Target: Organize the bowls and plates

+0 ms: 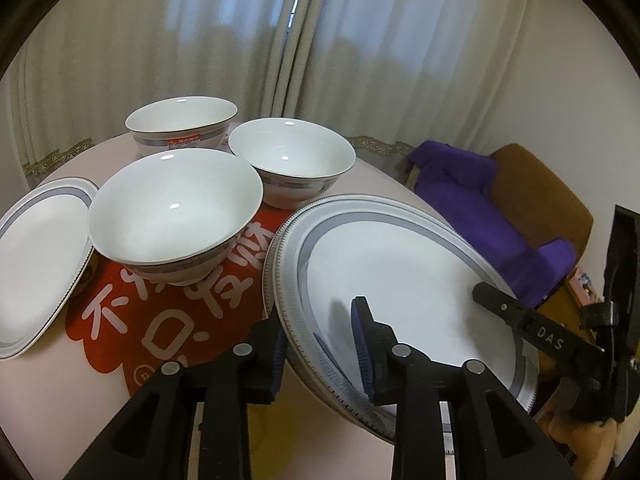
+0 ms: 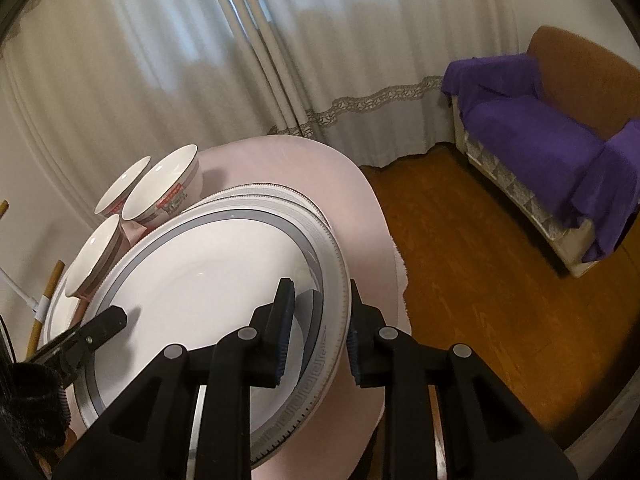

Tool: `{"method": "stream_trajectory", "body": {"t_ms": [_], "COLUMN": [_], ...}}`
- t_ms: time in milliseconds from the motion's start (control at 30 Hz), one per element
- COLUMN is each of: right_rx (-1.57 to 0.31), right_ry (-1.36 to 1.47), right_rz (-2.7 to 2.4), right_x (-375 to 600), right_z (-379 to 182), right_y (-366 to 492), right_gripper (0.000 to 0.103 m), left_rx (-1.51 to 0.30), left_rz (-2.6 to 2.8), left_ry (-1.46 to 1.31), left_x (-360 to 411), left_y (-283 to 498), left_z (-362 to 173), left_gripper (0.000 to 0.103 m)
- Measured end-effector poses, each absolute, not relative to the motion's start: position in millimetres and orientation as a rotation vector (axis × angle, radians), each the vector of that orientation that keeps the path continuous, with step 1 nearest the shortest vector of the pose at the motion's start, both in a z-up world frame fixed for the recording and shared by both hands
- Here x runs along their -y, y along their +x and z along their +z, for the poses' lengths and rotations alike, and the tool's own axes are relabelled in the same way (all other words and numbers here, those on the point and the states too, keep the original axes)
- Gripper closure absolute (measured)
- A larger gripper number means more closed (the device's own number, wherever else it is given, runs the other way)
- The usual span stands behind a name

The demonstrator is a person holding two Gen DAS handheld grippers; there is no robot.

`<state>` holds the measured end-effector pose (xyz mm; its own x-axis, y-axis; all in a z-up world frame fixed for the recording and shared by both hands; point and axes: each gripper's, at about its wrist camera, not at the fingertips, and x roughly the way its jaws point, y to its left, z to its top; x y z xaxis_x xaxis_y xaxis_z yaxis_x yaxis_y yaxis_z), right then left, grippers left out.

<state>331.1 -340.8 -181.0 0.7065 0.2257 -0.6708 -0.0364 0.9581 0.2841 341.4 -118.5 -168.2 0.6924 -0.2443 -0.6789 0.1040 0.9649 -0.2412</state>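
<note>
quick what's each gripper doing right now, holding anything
Left gripper: jaws straddle the big plate's near rim, pads not clearly pressing; open.
Right gripper: jaws straddle the same plate's opposite rim, gap visible; open.

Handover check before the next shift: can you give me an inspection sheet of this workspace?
Surface: round table with pink cloth, red mat.
Job's things: three bowls, oval plate, large round plate, seemingly atop a second plate.
Clutter: nothing seen.
Tools: left tool and right tool each straddle the large round plate's rim, open.
Cables: nothing seen.
Surroundings: curtains, armchair with purple cover, wood floor.
</note>
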Motion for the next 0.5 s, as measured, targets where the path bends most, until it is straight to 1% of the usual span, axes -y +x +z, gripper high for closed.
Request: {"method": "stream_trajectory", "body": {"t_ms": [67, 200, 367, 500], "right_rx": [-0.774, -0.769, -0.756, -0.75], "right_ry": [0.266, 0.276, 0.277, 0.303], "right_rz": [0.151, 0.157, 0.171, 0.185], "right_x": [342.2, 341.7, 341.2, 344.2], "right_z": [-181.9, -183.6, -185.7, -187.4], "right_y": [332.6, 334.1, 333.6, 334.0], "right_gripper": [0.079, 0.079, 0.079, 0.08], "left_rx": [-0.781, -0.779, -0.78, -0.78], "left_rz": [-0.208, -0.214, -0.248, -0.258], "left_ry": [-0.184, -0.186, -0.199, -0.19], "left_x": [119.5, 118.3, 118.3, 118.9], "left_y": [341.0, 341.0, 339.4, 333.6], "left_z": [-168.1, -168.6, -168.0, -166.2], "left_gripper": [0.068, 0.066, 0.056, 0.053]}}
